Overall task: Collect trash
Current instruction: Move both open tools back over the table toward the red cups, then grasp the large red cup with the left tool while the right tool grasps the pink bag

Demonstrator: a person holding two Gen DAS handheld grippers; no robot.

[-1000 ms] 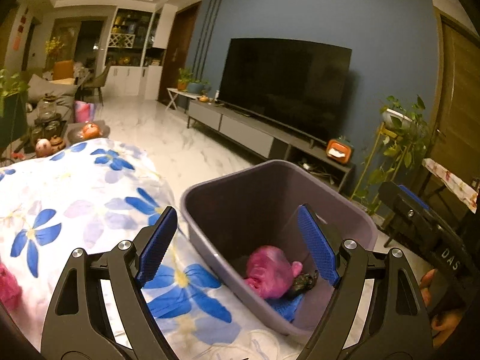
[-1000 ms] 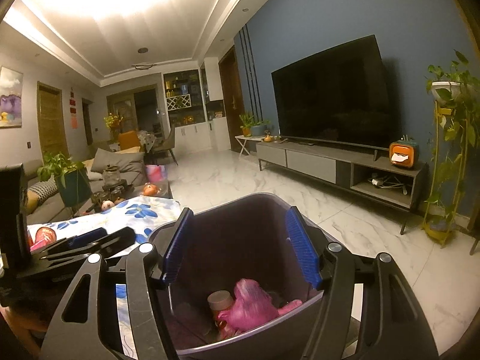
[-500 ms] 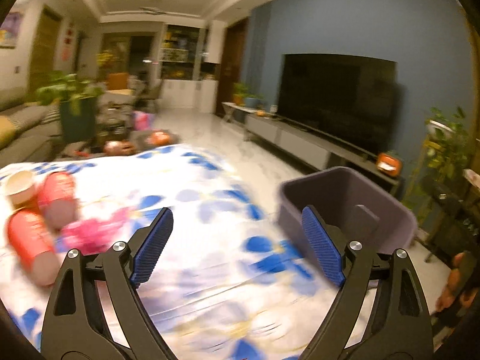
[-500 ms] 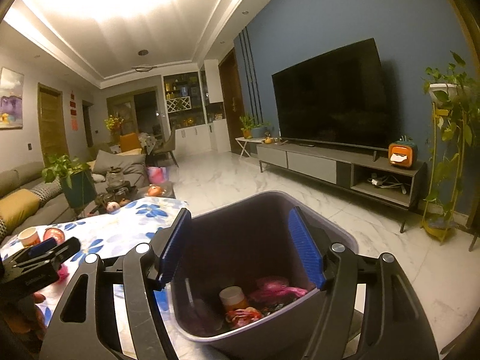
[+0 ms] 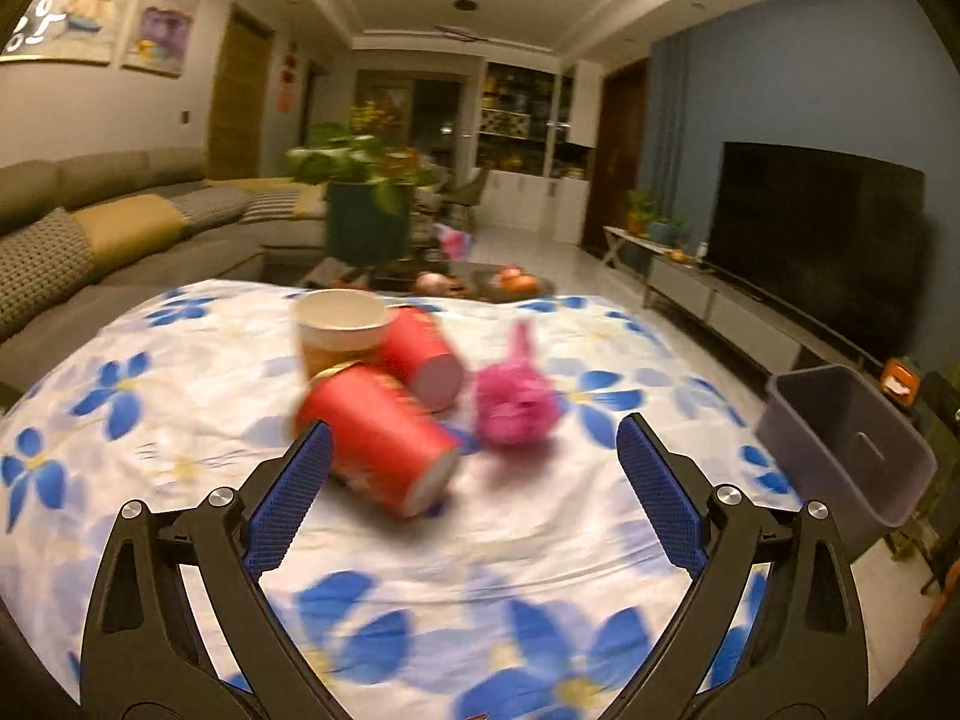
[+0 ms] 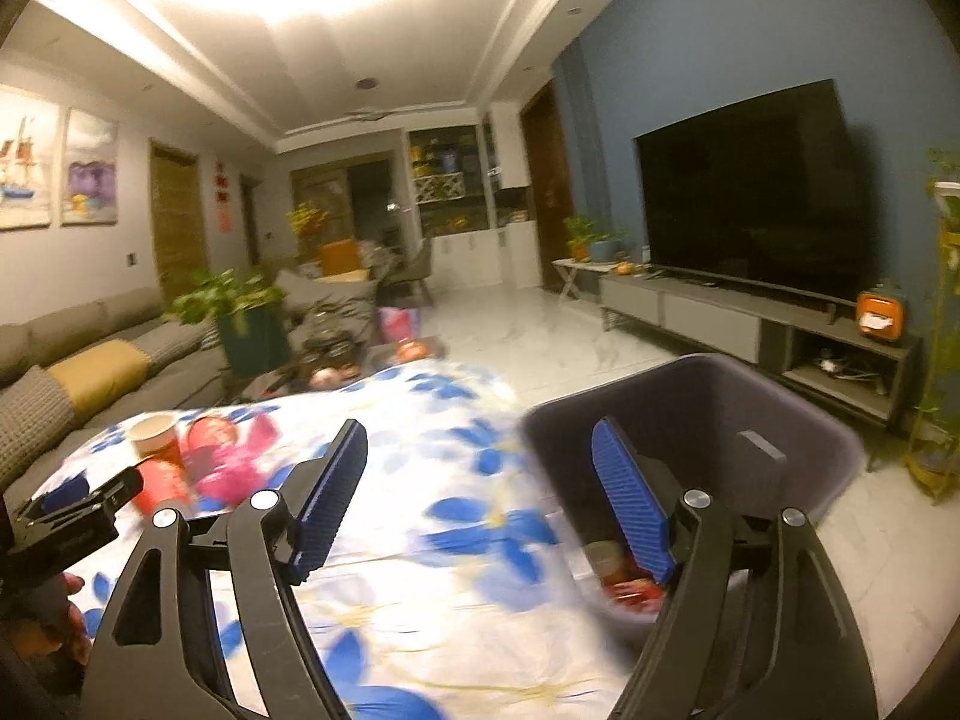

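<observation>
On the flowered tablecloth (image 5: 180, 450) lie two red paper cups on their sides, the nearer one (image 5: 378, 441) and another (image 5: 420, 357) behind it. A cream cup (image 5: 339, 327) stands upright beside them, with a crumpled pink bag (image 5: 516, 402) to their right. My left gripper (image 5: 474, 492) hovers open just short of the nearer red cup, nothing between its fingers. The grey bin (image 6: 720, 438) stands off the table's right edge, holding some red and pink trash (image 6: 624, 582). My right gripper (image 6: 480, 492) is open and empty, over the table edge beside the bin.
A sofa (image 5: 90, 240) with cushions runs along the left. A potted plant (image 5: 366, 204) and a low table with ornaments sit beyond the cloth. A television (image 6: 744, 192) on a low cabinet lines the blue wall; marble floor lies between.
My left gripper swung left from over the bin to face the cups and pink bag. My right gripper shifted left, so the bin now sits under its right finger.
</observation>
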